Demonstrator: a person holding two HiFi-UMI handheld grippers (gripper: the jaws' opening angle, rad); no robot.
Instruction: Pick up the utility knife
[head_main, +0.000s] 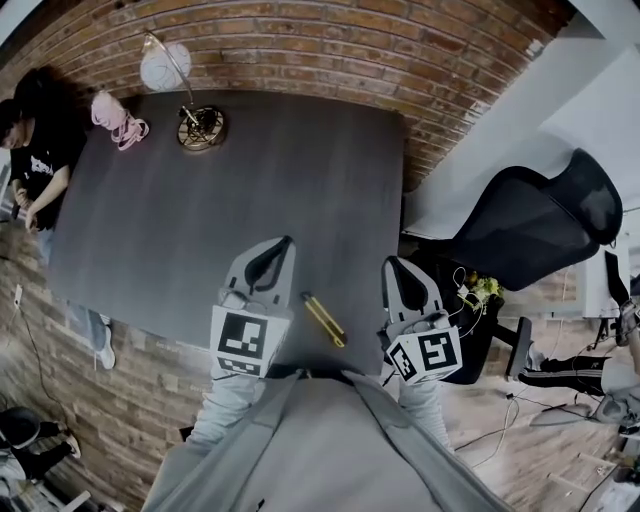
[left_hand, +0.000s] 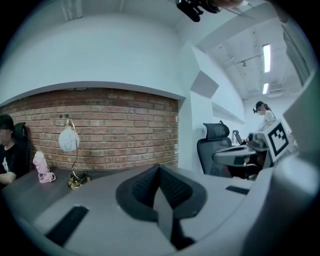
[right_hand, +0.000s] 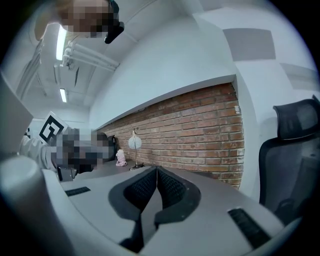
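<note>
A yellow and black utility knife (head_main: 324, 319) lies on the dark table (head_main: 200, 210) near its front edge, seen only in the head view. My left gripper (head_main: 284, 243) hovers just left of the knife, its jaws shut with nothing between them. To the knife's right, at the table's front right corner, my right gripper (head_main: 390, 264) is also shut and empty. In the left gripper view the left gripper (left_hand: 159, 168) points toward the brick wall. The right gripper (right_hand: 156, 170) aims at the same wall in the right gripper view. The knife is hidden in both gripper views.
A brass desk lamp (head_main: 198, 125) with a white globe and a pink object (head_main: 118, 120) stand at the table's far left. A person (head_main: 30, 150) sits at the left edge. A black office chair (head_main: 535, 225) stands right of the table.
</note>
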